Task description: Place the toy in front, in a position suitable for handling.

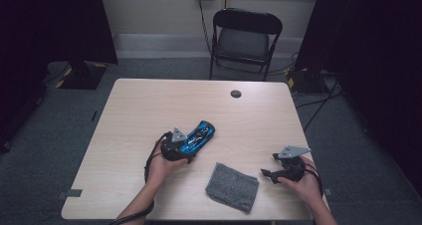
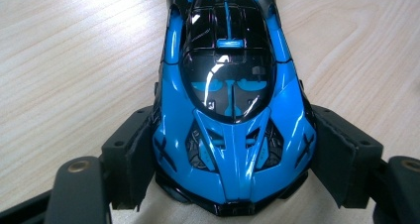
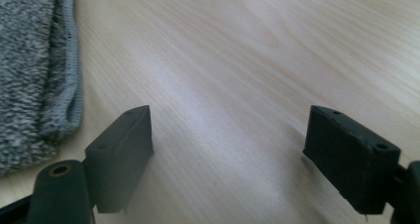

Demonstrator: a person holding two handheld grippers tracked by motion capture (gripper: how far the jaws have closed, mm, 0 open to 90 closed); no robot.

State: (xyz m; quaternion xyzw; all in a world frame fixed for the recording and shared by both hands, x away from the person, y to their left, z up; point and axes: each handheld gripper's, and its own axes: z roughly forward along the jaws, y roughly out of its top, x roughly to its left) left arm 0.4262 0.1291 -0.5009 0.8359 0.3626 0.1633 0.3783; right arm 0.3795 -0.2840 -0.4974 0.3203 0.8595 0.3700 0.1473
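diagonally — toy car (image 1: 198, 137) nose up-right

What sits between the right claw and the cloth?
Nothing visible. Only bare table lies between the open right claw and the cloth, which lies just off that claw's left jaw.

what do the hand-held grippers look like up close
Each hand-held gripper, left and right, is black with a grey three-cornered plate on top and a black cable trailing back. Their fingers are flat, blocky black pads with small holes. Forearms are bare, no sleeves.
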